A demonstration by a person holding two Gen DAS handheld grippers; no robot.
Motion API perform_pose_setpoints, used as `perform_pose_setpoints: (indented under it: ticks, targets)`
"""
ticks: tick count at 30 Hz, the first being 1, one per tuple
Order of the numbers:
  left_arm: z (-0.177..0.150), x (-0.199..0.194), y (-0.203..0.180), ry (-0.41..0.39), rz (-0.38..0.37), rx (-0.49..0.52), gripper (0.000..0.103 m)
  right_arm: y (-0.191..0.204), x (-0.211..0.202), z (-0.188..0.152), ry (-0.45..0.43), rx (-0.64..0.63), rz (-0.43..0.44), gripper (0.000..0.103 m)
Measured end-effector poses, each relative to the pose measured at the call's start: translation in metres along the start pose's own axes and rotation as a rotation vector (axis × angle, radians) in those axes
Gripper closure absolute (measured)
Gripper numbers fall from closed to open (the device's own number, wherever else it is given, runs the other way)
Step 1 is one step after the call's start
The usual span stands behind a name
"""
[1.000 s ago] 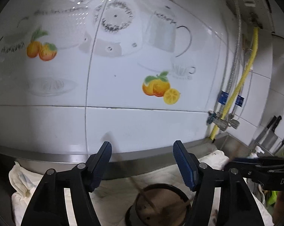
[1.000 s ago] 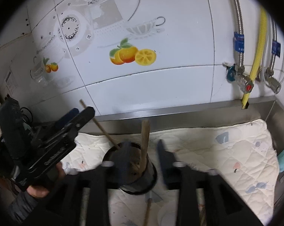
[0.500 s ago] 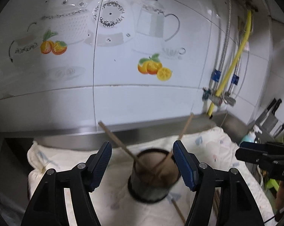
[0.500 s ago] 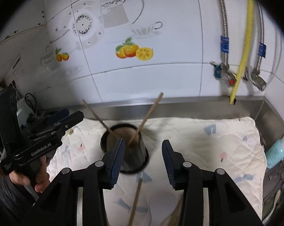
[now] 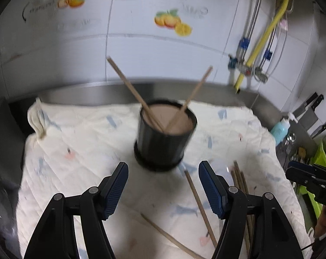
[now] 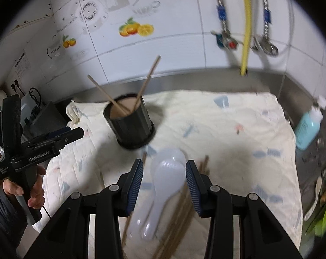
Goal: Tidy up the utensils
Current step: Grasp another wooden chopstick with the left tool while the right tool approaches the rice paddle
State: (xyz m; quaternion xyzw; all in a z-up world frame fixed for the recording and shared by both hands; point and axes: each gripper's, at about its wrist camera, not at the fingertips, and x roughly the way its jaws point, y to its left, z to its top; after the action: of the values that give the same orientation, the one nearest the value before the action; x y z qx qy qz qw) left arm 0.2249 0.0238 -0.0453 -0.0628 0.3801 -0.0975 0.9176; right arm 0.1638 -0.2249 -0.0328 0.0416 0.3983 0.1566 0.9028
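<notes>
A black utensil holder stands on a white quilted cloth with two wooden chopsticks leaning in it. More chopsticks lie loose on the cloth in front of it. Two white plastic spoons lie beside them. My left gripper is open and empty, in front of the holder. My right gripper is open and empty, above the spoons. The left gripper also shows in the right wrist view.
A tiled wall with a steel ledge runs behind the cloth. Hoses and valves hang at the right. A blue soap bottle stands at the cloth's right edge. Knives hang further right.
Both grippers pulled back and tilted down from the holder. The second chopstick now leans in the holder, released by the right gripper. Loose chopsticks and spoons came into view.
</notes>
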Motion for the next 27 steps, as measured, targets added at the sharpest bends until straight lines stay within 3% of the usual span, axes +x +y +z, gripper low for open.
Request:
perform_pose_setpoints:
  ticks: [4, 8, 14, 27]
  targets:
    - [-0.017, 0.025, -0.014, 0.074, -0.014, -0.003, 0.035, -0.009, -0.002, -0.017, 0.018, 0.027, -0.006, 0.058]
    - [-0.03, 0.056, -0.027, 0.153, -0.038, -0.002, 0.056, -0.018, -0.003, -0.026, 0.03, 0.054, -0.014, 0.058]
    - [-0.031, 0.1, -0.042, 0.229, -0.061, -0.016, 0.067, -0.031, 0.001, -0.037, 0.051, 0.088, -0.029, 0.058]
    - [-0.028, 0.173, -0.06, 0.342, -0.032, -0.019, 0.077, -0.05, 0.014, -0.052, 0.096, 0.153, -0.033, 0.058]
